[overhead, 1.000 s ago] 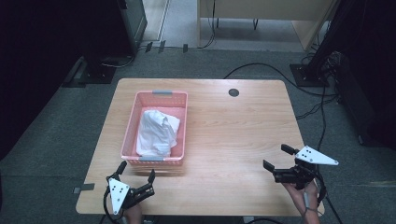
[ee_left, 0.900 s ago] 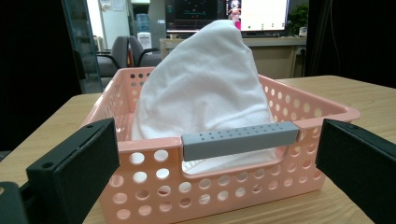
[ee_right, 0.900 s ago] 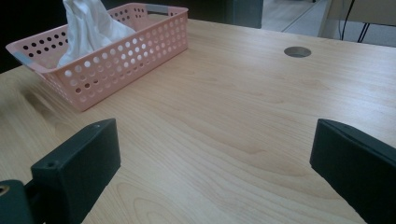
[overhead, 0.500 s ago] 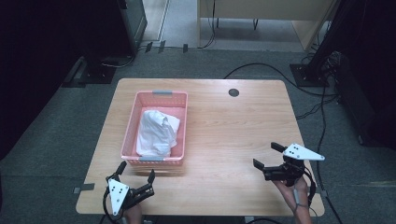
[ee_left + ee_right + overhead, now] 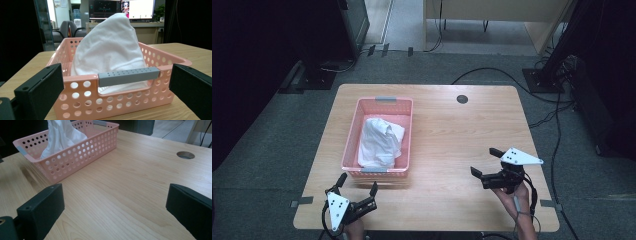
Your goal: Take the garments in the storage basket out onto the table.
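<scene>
A pink perforated basket [image 5: 354, 129] with grey handles stands on the left half of the wooden table [image 5: 452, 130]. A crumpled white cloth [image 5: 379, 141] is heaped inside it. My left gripper [image 5: 357, 186] is open just in front of the basket's near end, its jaws wide to either side of the grey handle [image 5: 128, 75] without touching it. The cloth [image 5: 110, 50] rises above the basket rim [image 5: 80, 78]. My right gripper [image 5: 487, 163] is open over bare wood at the right, pointing left toward the basket [image 5: 82, 152] and holding nothing.
A round cable hole [image 5: 462, 99] sits near the table's far edge, right of centre. Cables [image 5: 557, 130] trail over the grey floor to the right. A desk and dark equipment stand beyond the table's far side.
My right gripper has moved left and a little nearer the table's middle. The left gripper, basket and cloth have stayed put.
</scene>
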Tool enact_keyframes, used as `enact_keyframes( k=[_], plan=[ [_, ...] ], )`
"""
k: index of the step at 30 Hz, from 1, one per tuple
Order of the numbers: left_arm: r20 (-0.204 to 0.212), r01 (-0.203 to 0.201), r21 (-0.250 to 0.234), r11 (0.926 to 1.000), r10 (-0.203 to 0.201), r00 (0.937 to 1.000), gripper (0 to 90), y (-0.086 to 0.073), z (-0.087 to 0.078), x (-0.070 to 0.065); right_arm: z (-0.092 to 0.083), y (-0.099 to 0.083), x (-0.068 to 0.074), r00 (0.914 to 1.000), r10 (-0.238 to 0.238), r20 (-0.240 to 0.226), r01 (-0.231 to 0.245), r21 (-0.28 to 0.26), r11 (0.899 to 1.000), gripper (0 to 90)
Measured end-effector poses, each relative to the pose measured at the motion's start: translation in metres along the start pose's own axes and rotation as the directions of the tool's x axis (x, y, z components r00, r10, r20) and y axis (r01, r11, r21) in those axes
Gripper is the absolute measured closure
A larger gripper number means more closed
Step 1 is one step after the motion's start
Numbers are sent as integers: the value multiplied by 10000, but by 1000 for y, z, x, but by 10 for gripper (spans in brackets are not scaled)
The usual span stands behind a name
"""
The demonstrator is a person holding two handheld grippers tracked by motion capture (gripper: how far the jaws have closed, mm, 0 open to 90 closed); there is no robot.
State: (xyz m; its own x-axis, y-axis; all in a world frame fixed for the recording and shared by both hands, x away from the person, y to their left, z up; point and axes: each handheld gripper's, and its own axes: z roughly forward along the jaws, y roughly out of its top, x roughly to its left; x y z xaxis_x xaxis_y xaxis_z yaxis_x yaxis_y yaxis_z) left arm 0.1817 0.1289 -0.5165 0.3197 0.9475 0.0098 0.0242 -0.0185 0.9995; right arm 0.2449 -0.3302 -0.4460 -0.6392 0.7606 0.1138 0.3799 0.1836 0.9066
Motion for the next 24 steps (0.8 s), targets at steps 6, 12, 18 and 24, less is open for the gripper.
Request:
enact_keyframes(
  k=[6,12,18,24],
  plan=[
    [17,-7,-12,10000,7,10000,0,0,0,0,10,4,5,9999,-116,-127,117,123,9999,15],
    [35,-6,-12,10000,6,10000,0,0,0,0,22,9,12,9992,-258,-312,263,170,9995,15],
    [37,-23,1,10000,23,10000,0,0,0,0,35,14,20,9979,-410,-493,424,289,9987,16],
    [48,-2,-25,10000,2,10000,0,0,0,0,47,21,26,9966,-436,-696,456,275,9986,16]
  ],
)
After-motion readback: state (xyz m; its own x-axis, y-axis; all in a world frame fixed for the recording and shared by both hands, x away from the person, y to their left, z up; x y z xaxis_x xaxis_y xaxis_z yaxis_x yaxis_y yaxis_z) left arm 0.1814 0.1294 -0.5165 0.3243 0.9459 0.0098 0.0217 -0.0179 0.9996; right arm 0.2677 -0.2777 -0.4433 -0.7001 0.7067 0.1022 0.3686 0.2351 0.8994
